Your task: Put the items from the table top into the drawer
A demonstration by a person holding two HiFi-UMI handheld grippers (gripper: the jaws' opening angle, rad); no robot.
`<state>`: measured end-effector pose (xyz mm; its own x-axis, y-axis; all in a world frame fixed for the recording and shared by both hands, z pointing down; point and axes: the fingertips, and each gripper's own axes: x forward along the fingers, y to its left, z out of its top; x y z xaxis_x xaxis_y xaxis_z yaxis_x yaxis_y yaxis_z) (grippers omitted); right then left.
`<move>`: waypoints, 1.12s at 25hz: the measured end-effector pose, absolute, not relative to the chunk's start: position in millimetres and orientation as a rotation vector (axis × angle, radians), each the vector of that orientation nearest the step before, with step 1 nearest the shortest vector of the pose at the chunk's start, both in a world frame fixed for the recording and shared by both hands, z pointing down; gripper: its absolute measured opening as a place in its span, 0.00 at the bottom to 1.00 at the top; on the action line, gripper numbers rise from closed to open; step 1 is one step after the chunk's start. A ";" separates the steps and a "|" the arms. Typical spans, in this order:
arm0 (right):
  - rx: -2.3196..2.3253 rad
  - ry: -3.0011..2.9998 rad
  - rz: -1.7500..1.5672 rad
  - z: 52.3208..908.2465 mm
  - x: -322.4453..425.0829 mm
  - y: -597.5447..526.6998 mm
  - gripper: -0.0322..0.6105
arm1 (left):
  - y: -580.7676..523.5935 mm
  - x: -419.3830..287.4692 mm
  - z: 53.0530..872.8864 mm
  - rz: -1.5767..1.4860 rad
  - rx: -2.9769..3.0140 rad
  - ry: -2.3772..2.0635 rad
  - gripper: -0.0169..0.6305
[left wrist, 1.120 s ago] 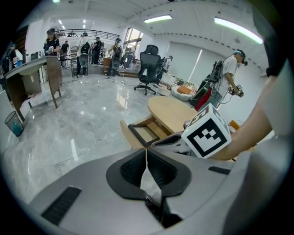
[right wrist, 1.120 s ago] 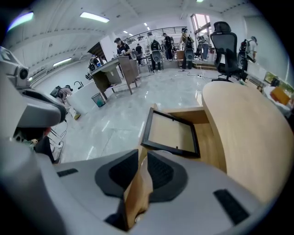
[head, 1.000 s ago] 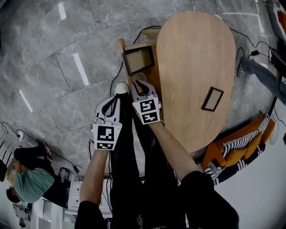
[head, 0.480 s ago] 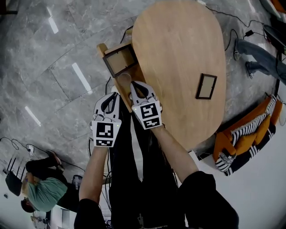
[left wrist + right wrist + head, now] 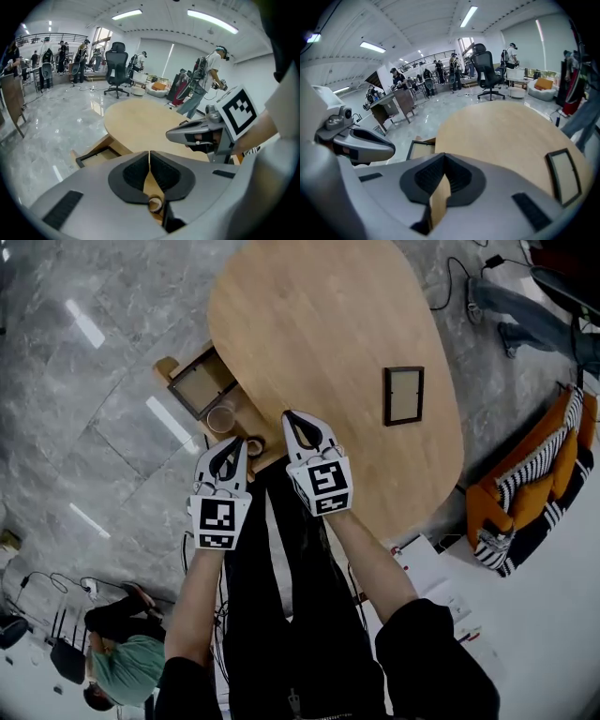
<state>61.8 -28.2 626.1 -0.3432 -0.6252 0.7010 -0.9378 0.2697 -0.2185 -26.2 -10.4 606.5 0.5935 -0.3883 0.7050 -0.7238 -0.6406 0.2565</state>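
Observation:
A black picture frame (image 5: 403, 396) lies flat on the right part of the oval wooden table (image 5: 319, 315); it also shows as the frame (image 5: 563, 176) to the right of my right jaws. The open drawer (image 5: 169, 368) juts out at the table's left edge and holds another frame (image 5: 202, 382), a round roll (image 5: 221, 418) and a small ring (image 5: 255, 443). My left gripper (image 5: 234, 443) hangs shut and empty just beside the ring. My right gripper (image 5: 292, 417) is shut with nothing in it, over the table's near edge, well left of the frame.
An orange and striped cushion (image 5: 520, 488) sits on the floor right of the table. Cables (image 5: 450, 277) run past the table's far end, near a person's legs (image 5: 525, 306). Another person (image 5: 122, 671) is at bottom left. Office chairs (image 5: 117, 68) stand farther off.
Both grippers have drawn back from above the drawer. The right one has risen and swung over the table's edge. The roll lies in the drawer, away from both grippers.

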 end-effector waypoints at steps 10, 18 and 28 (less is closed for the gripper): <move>1.552 -1.880 0.683 626.0 203.1 -19.8 0.07 | -8.6 14.8 604.3 0.895 2.355 -0.770 0.06; 1.595 -1.666 0.715 654.2 295.0 -4.1 0.17 | -1.7 34.0 608.4 0.913 2.355 -0.723 0.06; 1.564 -1.524 0.812 691.7 322.9 7.4 0.19 | -2.0 44.7 609.4 0.923 2.338 -0.730 0.05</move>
<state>322.9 7.4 691.7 0.0727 -0.4884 0.8696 -0.9942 0.0340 0.1022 44.7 -2.0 609.4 0.6230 -0.2881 0.7272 -0.6411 -0.7207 0.2637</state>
